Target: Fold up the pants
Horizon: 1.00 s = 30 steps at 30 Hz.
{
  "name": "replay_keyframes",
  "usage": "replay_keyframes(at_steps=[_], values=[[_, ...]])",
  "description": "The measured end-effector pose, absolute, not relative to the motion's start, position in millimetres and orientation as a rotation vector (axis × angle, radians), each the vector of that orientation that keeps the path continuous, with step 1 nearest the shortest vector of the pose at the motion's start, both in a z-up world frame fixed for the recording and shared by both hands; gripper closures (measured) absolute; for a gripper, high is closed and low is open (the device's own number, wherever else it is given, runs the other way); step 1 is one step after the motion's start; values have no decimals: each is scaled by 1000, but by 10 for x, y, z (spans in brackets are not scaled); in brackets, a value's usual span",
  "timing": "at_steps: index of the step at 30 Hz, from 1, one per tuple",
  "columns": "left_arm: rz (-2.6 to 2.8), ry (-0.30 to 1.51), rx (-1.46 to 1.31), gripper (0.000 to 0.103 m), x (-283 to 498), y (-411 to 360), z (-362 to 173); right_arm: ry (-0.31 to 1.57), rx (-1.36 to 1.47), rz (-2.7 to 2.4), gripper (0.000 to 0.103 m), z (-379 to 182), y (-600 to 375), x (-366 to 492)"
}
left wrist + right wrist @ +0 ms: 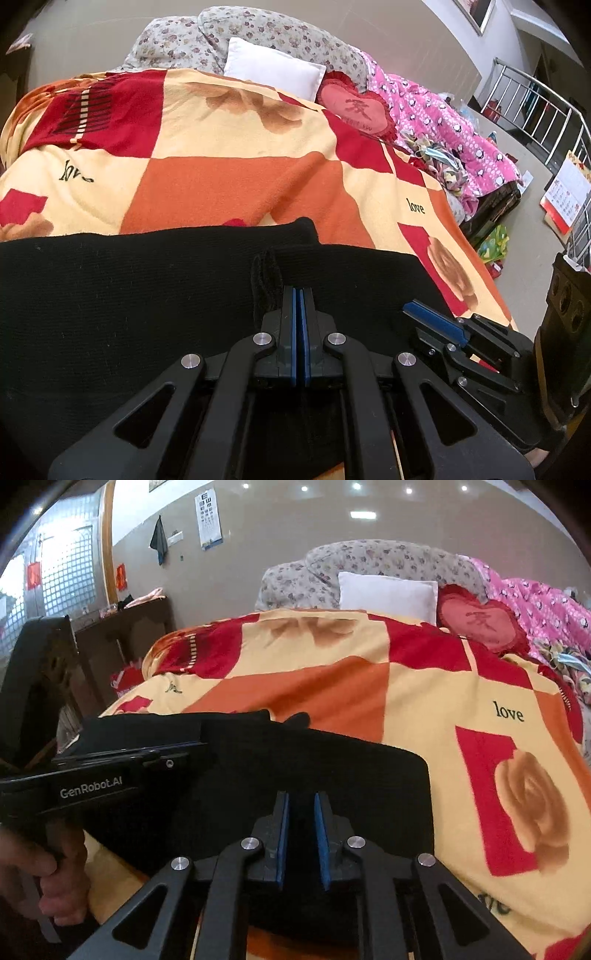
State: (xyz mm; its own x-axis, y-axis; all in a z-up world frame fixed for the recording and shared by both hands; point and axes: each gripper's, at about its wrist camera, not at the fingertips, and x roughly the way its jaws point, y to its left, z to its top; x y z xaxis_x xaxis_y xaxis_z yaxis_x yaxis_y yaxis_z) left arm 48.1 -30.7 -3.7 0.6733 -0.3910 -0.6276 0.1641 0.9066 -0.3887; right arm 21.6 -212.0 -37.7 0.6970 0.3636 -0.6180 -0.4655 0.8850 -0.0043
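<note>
Now | left gripper (302, 295) fingers closed, over pants (129, 295) | right gripper (302, 801) fingers slightly apart, empty

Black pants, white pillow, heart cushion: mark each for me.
black pants (129, 295), left wrist view, flat middle of the fabric.
white pillow (273, 70), left wrist view, centre of its face.
heart cushion (480, 622), right wrist view, centre of the red heart.

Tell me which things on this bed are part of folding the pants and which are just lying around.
Part of the job: black pants, left gripper, right gripper.

Lying about: patchwork blanket, white pillow, red heart cushion, pink penguin quilt, floral bedding.
</note>
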Motion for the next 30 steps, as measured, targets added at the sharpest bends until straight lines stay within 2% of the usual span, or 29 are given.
replay_keyframes(at_steps=[9,10,11,12,13,14,24,30], values=[[-332,783,-435,98,415,-141,51,654,-87,505,90,-363,-2221,242],[-321,758,-445,92,316,-78,130,649,-96,501,90,-364,-2211,231],[-319,730,-455,80,222,-15,191,644,-105,497,90,-364,-2200,218],[-320,697,-478,72,88,91,254,640,-115,493,90,-364,-2189,207],[-316,673,-503,58,-36,197,292,635,-125,488,90,-363,-2179,196],[-312,648,-532,54,-171,320,318,631,-135,485,90,-362,-2169,184],[-29,585,-638,54,-1219,1186,41,628,-130,485,89,-361,-2197,181],[91,610,-764,54,-1194,1485,-274,624,-140,478,89,-359,-2182,173]])
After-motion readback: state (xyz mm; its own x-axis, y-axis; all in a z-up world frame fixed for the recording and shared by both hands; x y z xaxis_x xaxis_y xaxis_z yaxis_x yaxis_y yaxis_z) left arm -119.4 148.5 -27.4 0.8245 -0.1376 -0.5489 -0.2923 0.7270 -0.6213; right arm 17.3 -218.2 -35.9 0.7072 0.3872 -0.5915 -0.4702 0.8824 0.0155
